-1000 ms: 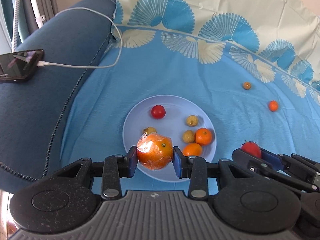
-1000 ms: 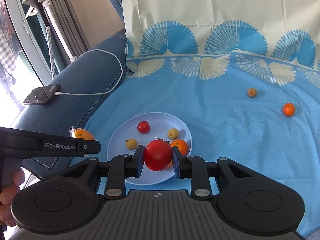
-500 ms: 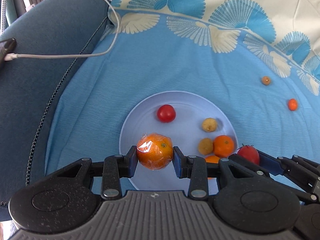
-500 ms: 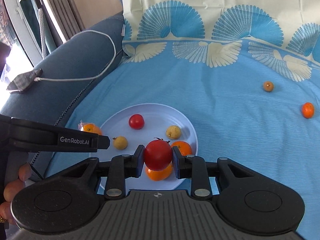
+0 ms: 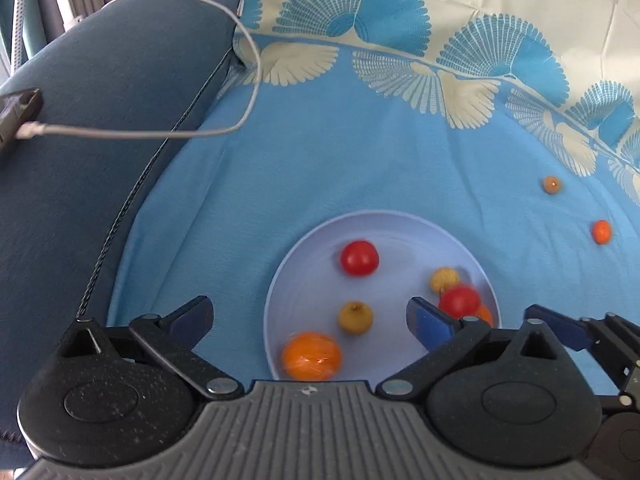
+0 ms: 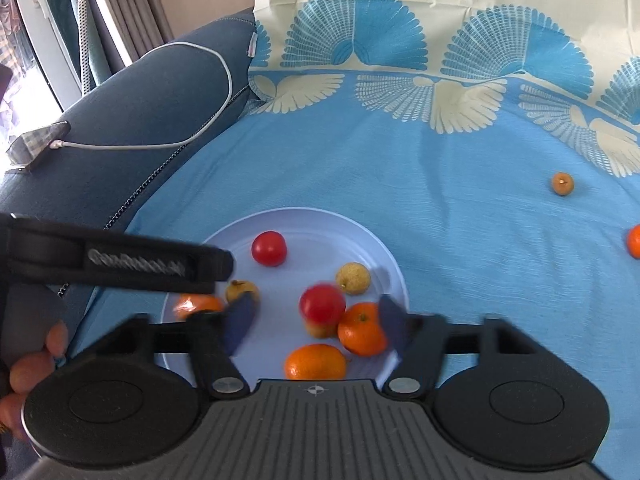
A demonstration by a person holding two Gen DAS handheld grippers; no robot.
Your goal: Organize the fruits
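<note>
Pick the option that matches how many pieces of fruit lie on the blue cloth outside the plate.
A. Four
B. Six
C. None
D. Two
D: only a small brownish-orange fruit and a small orange fruit lie on the blue cloth, both well to the right of the plate; all other fruit sits on the plate.

A blue cloth (image 6: 460,208) covers the surface. On it lie a plate (image 6: 360,236) at six o'clock and two small fruits (image 6: 562,183) (image 6: 634,241) at three.
</note>
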